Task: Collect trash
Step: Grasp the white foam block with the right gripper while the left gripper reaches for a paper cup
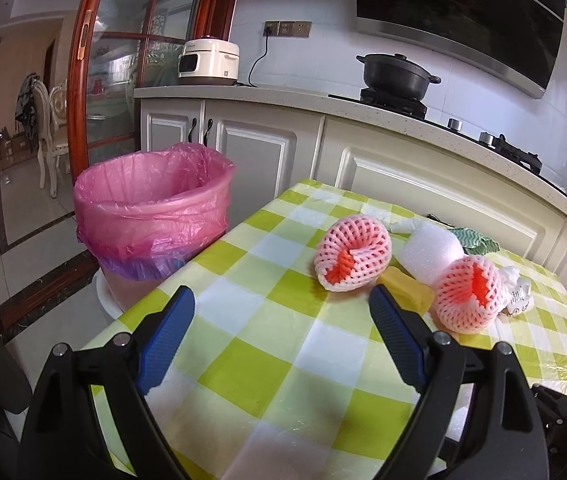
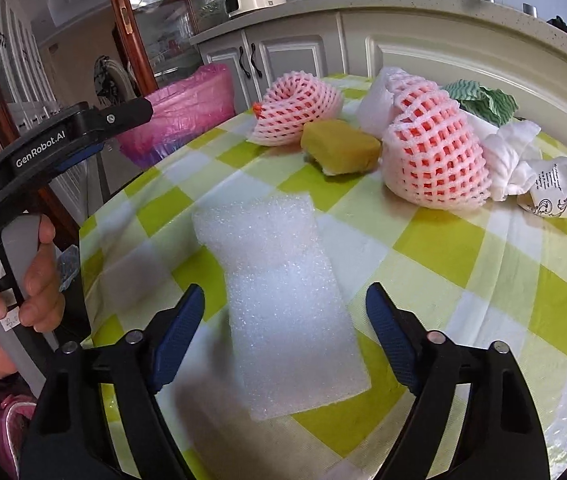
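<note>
A bin with a pink bag (image 1: 151, 216) stands on the floor at the table's far left corner; it also shows in the right wrist view (image 2: 187, 108). On the green checked table (image 1: 251, 344) lie two pink foam fruit nets (image 1: 353, 254) (image 1: 469, 294), a yellow sponge (image 1: 407, 290), white foam (image 1: 429, 254), a green cloth (image 1: 475, 238) and crumpled white paper (image 1: 517, 292). My left gripper (image 1: 281, 300) is open and empty above the table. My right gripper (image 2: 285, 300) is open, its fingers on either side of a flat white foam sheet (image 2: 283, 300) lying on the table.
White kitchen cabinets (image 1: 267, 148) and a counter run behind the table, with a rice cooker (image 1: 209, 58) and a black pot (image 1: 397, 74) on the stove. A glass sliding door (image 1: 131, 60) stands left. A hand (image 2: 7, 300) holds the left gripper's handle.
</note>
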Demonstrator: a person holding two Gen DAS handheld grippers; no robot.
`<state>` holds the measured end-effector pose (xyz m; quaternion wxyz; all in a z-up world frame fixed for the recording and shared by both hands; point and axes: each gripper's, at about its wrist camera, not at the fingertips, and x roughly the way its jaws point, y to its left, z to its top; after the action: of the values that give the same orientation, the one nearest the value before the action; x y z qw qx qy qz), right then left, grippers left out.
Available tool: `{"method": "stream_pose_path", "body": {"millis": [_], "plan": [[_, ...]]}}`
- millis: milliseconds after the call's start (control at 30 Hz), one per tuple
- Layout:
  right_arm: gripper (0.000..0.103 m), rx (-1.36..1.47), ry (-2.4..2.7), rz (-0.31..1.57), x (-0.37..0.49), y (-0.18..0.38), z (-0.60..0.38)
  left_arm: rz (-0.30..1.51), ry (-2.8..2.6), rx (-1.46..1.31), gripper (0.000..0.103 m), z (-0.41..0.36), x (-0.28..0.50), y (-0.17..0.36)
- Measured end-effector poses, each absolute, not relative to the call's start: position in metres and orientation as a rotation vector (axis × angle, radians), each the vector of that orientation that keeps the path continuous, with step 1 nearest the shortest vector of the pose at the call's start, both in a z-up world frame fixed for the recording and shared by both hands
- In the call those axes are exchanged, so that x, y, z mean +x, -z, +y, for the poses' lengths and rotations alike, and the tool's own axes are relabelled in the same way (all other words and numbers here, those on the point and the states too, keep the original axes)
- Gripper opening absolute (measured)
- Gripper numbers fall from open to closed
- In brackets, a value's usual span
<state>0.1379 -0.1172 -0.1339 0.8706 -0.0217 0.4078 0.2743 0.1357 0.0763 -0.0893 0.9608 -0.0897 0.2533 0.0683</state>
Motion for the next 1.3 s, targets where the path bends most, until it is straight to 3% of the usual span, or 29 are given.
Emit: {"method": "stream_pose_path", "body": {"millis": [33,200,533,1167,1300], "plan": [[0.057,-0.049,-0.572,0.86,0.138,0.136,-0.117,0.515,-0.138,-0.182,0.086,0.076,0.136,0.089],[0.053,-0.004,-0.544,0.809,0.136,0.128,-0.132,0.525,-0.112,-0.18,0.086,0.068,0.14,0.086],[0.053,0.098,-0.296,0.621,0.132,0.09,-0.206,0.537,-0.028,-0.14,0.086,0.016,0.162,0.086],[0.053,0.145,-0.1,0.541,0.17,0.076,-0.295,0.523,0.089,-0.025,0.086,-0.118,0.19,0.092],[0.053,0.148,-0.064,0.536,0.171,0.073,-0.319,0.521,0.136,-0.008,0.076,-0.148,0.195,0.093]]}}
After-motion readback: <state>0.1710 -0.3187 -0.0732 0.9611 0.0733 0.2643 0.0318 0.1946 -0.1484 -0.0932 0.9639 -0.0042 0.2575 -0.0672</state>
